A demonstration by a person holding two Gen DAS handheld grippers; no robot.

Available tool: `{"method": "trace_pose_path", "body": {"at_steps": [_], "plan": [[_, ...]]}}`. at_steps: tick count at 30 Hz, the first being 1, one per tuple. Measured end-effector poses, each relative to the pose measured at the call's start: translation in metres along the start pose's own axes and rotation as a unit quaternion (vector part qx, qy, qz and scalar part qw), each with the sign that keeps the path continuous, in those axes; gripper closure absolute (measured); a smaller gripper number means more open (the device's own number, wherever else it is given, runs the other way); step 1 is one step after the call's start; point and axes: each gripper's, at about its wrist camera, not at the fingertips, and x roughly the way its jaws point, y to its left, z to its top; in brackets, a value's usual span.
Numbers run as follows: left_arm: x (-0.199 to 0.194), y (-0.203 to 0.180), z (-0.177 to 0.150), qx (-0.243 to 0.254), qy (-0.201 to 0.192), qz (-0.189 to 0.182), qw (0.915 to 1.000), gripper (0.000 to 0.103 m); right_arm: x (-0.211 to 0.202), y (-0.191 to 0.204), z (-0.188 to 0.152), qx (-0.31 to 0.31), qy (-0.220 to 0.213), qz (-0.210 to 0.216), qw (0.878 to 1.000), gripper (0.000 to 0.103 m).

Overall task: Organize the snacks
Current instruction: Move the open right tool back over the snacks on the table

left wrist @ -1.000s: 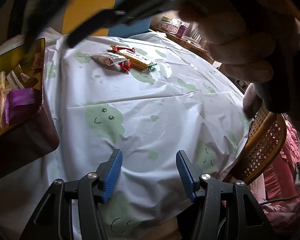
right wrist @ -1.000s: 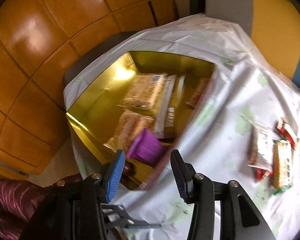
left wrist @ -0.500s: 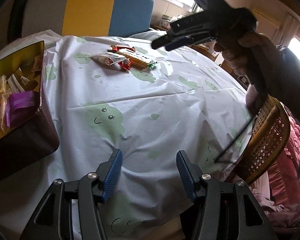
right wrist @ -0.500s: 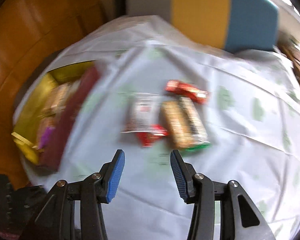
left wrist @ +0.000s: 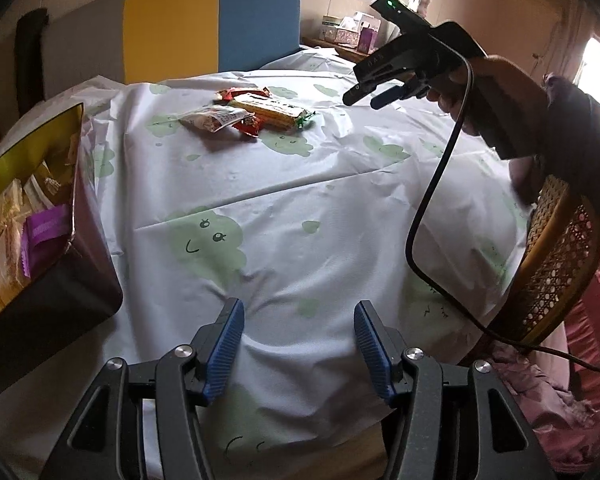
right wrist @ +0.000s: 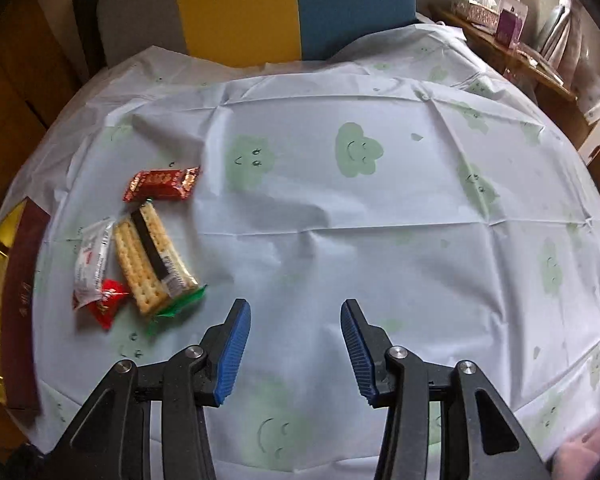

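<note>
Several snack packets lie in a cluster on the white tablecloth: a cracker pack, a red bar, a white packet and a small red packet. A gold-lined dark box at the left holds several snacks, among them a purple packet. My left gripper is open and empty over the table's near edge. My right gripper is open and empty above the cloth, right of the cluster; it also shows in the left wrist view.
The round table carries a white cloth with green cloud faces. A wicker chair stands at the right. A grey, yellow and blue sofa back is behind the table. A side shelf with boxes is at the far right.
My right gripper has swung from over the box to the right, past the snack cluster, and now hovers right of it. My left gripper has stayed still.
</note>
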Motion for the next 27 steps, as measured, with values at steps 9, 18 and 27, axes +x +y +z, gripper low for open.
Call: {"method": "trace_pose_path", "body": {"at_steps": [9, 18, 27], "plan": [[0.003, -0.005, 0.002, 0.007, 0.007, 0.017, 0.9998, 0.045, 0.002, 0.026, -0.004, -0.049, 0.005, -0.005, 0.999, 0.055], [0.004, -0.002, 0.008, -0.016, 0.012, 0.014, 0.9997, 0.045, 0.000, 0.023, -0.004, -0.045, 0.004, -0.018, 0.999, 0.055], [-0.006, 0.000, 0.044, -0.046, -0.007, 0.009, 0.9989, 0.046, -0.001, 0.020, -0.001, -0.040, 0.000, -0.018, 0.999, 0.055]]}}
